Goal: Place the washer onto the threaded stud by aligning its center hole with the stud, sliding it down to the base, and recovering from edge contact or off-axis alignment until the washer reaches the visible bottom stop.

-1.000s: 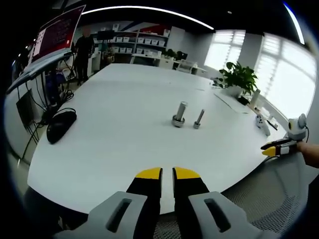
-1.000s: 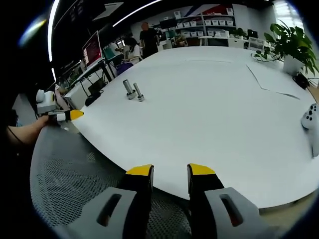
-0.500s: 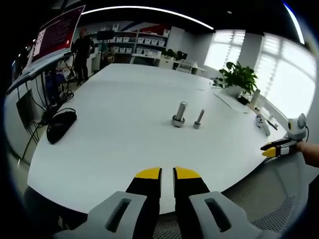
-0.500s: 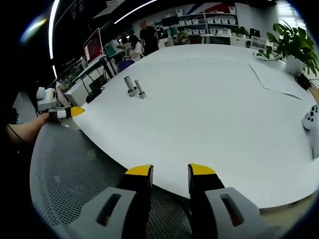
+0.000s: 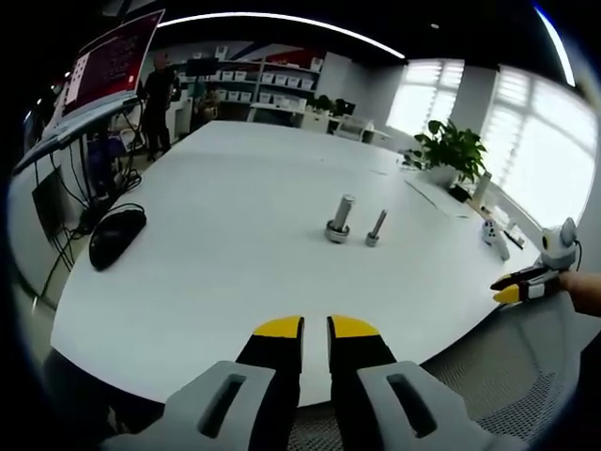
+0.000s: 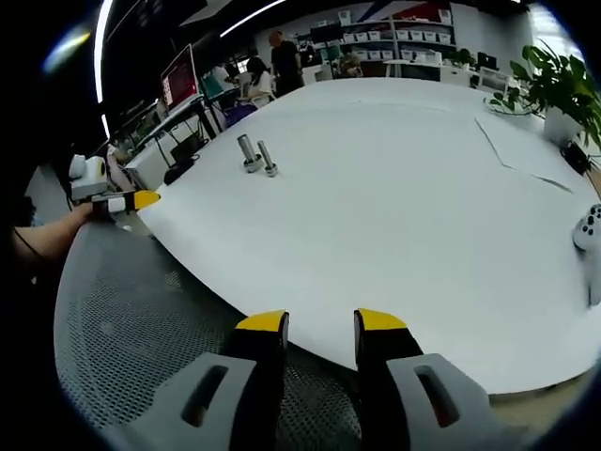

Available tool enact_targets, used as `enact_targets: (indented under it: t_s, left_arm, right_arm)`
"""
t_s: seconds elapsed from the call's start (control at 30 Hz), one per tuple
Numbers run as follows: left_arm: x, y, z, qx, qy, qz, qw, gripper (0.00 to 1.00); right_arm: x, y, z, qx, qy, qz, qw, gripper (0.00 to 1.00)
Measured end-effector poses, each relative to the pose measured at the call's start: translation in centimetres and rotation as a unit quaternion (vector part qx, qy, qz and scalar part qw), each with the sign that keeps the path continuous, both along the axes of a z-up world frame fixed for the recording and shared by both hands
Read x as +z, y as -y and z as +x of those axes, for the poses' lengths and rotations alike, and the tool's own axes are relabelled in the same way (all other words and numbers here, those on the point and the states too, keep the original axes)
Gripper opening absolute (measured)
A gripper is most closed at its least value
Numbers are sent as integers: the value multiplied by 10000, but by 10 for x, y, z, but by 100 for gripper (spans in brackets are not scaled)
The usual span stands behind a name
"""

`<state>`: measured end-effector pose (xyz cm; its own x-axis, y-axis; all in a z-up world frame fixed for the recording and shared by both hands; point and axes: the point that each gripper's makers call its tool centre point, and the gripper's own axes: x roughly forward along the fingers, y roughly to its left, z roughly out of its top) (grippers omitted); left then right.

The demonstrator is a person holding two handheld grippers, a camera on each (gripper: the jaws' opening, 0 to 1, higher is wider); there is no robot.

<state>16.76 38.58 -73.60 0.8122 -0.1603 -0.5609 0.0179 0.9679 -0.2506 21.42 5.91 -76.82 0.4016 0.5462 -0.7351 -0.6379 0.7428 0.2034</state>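
A thick metal stud (image 5: 339, 217) stands upright on the white table (image 5: 216, 254), with a wider ring-like base. A thinner threaded stud (image 5: 375, 227) stands just to its right. In the right gripper view the same pair stands far off: the thick stud (image 6: 249, 153) and the thin stud (image 6: 268, 160). My left gripper (image 5: 315, 327) hovers over the table's near edge, jaws almost together and holding nothing. My right gripper (image 6: 321, 321) is open and empty at another edge, and it shows as the right gripper (image 5: 519, 287) in the left gripper view. A hand holds the left gripper (image 6: 131, 200).
A black mouse (image 5: 116, 237) lies at the table's left. A potted plant (image 5: 451, 146) and a white controller (image 5: 495, 232) sit at the right. A grey mesh chair (image 6: 122, 319) is beside the table edge. People stand by shelves at the far end.
Both views shifted slightly with the hands. The studs stay where they were, and neither gripper's jaws have changed.
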Motion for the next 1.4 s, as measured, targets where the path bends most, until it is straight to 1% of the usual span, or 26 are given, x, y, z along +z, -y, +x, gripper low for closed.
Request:
enact_targets:
  t_s: [0.5,0.9,0.97,1.1,1.27,1.4]
  left_arm:
    - [0,0,0,34,-5,-1,10000,7]
    - [2,-1,1,82,68,-58,9999,7]
    - [2,-2,1,83,66,-56,9999,7]
    - [1,-1,1,65,55,-58,9999,7]
    - [1,-1,1,69,57,-59,9999,7]
    - [1,-1,1,70,56,-58,9999,7]
  right_arm:
    - [0,0,0,-30,-2,66,10000,31]
    - [-1,1,0,-59,-22,18,10000,31]
    - [-1,-1,-2,-24,-85,84,9999,32]
    - [-2,-1,-3,15,-113,33,9999,32]
    - [0,-1,-2,-43,-90,151,9998,32]
    - [-2,0,-1,-60,-83,67,9999,31]
